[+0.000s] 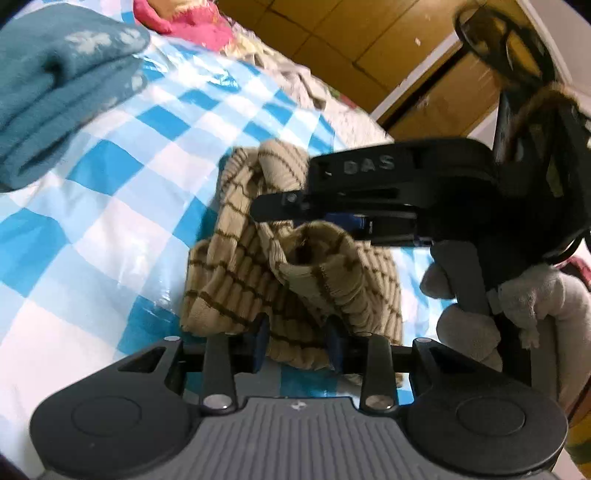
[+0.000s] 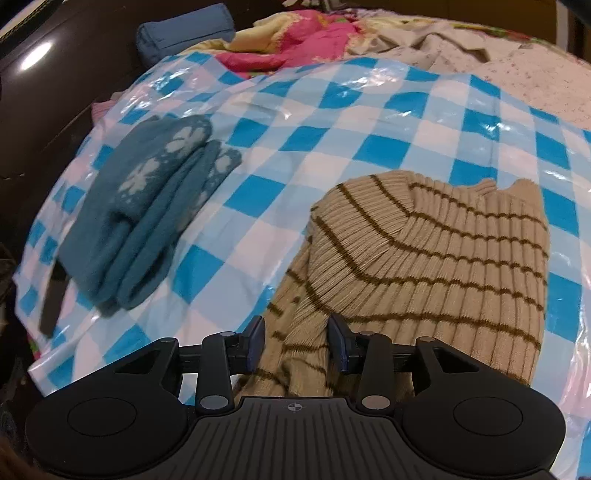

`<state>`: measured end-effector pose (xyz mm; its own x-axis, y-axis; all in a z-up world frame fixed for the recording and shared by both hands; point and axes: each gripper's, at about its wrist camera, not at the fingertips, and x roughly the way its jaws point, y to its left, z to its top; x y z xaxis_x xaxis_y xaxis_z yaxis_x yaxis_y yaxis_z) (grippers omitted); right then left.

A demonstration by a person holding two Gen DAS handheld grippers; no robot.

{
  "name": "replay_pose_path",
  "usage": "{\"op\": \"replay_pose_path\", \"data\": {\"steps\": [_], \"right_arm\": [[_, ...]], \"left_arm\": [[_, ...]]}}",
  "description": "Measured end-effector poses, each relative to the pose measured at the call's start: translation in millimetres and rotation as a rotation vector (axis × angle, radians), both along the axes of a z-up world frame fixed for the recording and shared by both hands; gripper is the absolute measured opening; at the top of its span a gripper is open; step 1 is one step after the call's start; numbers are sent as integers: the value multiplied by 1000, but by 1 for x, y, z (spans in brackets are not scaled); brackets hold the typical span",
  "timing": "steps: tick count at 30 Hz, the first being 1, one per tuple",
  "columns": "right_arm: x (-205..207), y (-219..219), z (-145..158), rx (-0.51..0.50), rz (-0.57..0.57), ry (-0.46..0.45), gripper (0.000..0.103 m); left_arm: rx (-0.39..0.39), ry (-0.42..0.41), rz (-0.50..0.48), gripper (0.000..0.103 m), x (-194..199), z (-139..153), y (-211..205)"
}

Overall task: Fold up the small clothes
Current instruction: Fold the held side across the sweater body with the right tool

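Note:
A beige ribbed sweater with thin brown stripes lies bunched on a blue-and-white checked plastic sheet. My left gripper is shut on a fold at its near edge, and fabric fills the gap between the blue pads. My right gripper comes in from the right above the sweater, held by a grey-gloved hand; a rolled cuff sits just under it. In the right wrist view the sweater lies folded, and one sleeve runs beneath my right gripper, which is open with its pads not pressing on the cloth.
A folded teal garment with white flower prints lies on the left of the checked sheet, also at upper left for the left wrist. Pink clothes and a blue roll lie behind. Wooden panels stand beyond the bed.

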<state>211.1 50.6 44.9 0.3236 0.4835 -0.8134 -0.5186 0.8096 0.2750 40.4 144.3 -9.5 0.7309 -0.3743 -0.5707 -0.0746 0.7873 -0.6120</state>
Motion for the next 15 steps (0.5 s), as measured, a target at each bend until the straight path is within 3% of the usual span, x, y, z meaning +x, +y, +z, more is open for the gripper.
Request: {"op": "replay_pose_path", "data": {"steps": [3, 8, 10, 12, 15], "right_arm": [[1, -11, 10, 63, 0, 29, 37], [15, -18, 26, 19, -42, -57, 37], [23, -18, 28, 8, -57, -64, 39], [31, -13, 24, -26, -62, -62, 47], [46, -5, 15, -56, -73, -43, 48]], "left_arm": [[-21, -33, 29, 45, -13, 5, 6], [50, -158, 98, 47, -32, 29, 8], [69, -202, 78, 52, -34, 37, 2], [87, -226, 40, 53, -30, 42, -3], [139, -233, -4, 53, -13, 43, -18]]}}
